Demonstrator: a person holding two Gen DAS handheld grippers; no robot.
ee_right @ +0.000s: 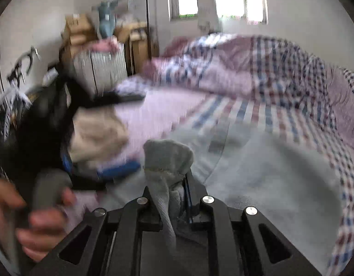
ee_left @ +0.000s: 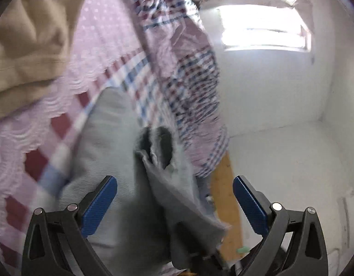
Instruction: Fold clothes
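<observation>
Right gripper (ee_right: 170, 184): jaws drawn nearly together and clamped on a bunched corner of the grey garment (ee_right: 257, 174). A wad of the grey cloth stands up above the fingertips, and a twisted strand of it runs back between the fingers toward the camera. The rest of the garment lies spread on the bed beyond and to the right of the tool.

Left gripper (ee_left: 174, 197): jaws wide apart, blue pads (ee_left: 100, 204) facing each other with a clear gap. A fold of the same grey garment (ee_left: 103, 138) passes through the gap close to the camera, but neither pad presses on it, so nothing is held. The cloth lies flat over the bedding ahead, with a dark opening visible at its crumpled edge.

Surroundings: the garment rests on a checked bedsheet (ee_right: 280, 117) in red, blue and white. A pink lace-edged cover (ee_left: 100, 34) lies on the sheet, and a beige garment (ee_left: 31, 46) sits on top of it, well apart from the grey one. A checked quilt (ee_right: 234, 64) is heaped along the far side of the bed.

A bare hand (ee_right: 36, 220) shows at the lower left of the right wrist view, wrapped round a grey handle. Both views are blurred.
</observation>
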